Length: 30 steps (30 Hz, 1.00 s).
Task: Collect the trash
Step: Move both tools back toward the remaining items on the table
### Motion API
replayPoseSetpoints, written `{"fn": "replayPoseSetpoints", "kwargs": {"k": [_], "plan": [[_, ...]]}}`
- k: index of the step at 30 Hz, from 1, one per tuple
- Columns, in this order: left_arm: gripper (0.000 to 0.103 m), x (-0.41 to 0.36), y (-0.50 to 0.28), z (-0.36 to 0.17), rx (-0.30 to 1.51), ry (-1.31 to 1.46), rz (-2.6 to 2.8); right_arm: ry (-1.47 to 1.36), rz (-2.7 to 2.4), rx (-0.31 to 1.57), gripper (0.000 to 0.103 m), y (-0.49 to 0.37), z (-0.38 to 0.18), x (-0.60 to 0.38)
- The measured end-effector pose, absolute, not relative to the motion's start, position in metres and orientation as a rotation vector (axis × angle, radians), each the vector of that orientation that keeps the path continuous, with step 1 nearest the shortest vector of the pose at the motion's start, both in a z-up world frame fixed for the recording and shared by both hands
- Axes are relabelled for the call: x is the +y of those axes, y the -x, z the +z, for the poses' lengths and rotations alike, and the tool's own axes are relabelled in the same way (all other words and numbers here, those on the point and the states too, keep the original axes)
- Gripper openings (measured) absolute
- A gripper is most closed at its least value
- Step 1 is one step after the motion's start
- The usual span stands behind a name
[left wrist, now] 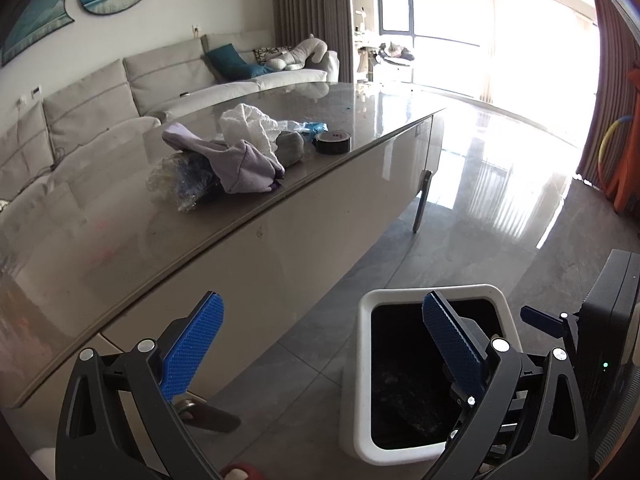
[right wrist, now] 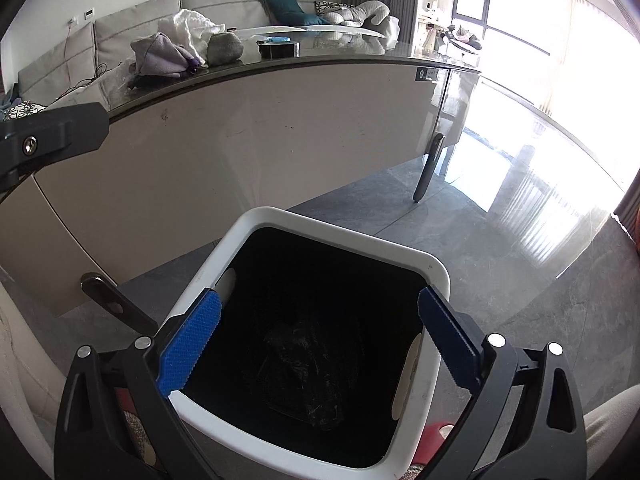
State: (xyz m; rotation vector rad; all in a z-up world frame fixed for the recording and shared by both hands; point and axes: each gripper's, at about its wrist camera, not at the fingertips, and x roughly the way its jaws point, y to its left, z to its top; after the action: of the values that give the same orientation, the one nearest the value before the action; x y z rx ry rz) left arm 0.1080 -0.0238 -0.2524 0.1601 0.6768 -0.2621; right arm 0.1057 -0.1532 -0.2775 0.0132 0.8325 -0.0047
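Note:
A white trash bin (right wrist: 434,270) with a black liner stands on the floor beside the table; dark crumpled plastic (right wrist: 308,368) lies at its bottom. My right gripper (right wrist: 318,338) is open and empty right above the bin's mouth. My left gripper (left wrist: 320,344) is open and empty, near the table's front edge, left of the bin (left wrist: 362,320). On the table (left wrist: 120,240) lie a clear plastic wrapper (left wrist: 180,180), a lilac cloth (left wrist: 240,164), a white cloth (left wrist: 248,124), a grey stone (left wrist: 290,146), a blue wrapper (left wrist: 312,127) and a black tape roll (left wrist: 332,142).
A grey sofa (left wrist: 120,84) runs behind the table. A black device (left wrist: 612,320) stands to the right of the bin. The table's dark leg (left wrist: 422,200) meets the glossy tiled floor. Bright windows and curtains are at the far right.

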Motion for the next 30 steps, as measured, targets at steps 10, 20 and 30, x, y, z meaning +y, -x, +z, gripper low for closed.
{"fn": "replayPoseSetpoints", "kwargs": {"k": [10, 20, 30], "plan": [[0.098, 0.002, -0.135, -0.218, 0.618, -0.111, -0.191, 0.001, 0.006, 0.708, 0.098, -0.122, -0.23, -0.155], [0.098, 0.042, -0.167, -0.198, 0.563, -0.047, -0.089, 0.038, 0.047, 0.592, 0.098, -0.164, -0.189, -0.14], [0.098, 0.074, -0.2, -0.18, 0.51, -0.012, -0.027, 0.051, 0.137, 0.494, 0.098, -0.219, -0.155, -0.1]]}}
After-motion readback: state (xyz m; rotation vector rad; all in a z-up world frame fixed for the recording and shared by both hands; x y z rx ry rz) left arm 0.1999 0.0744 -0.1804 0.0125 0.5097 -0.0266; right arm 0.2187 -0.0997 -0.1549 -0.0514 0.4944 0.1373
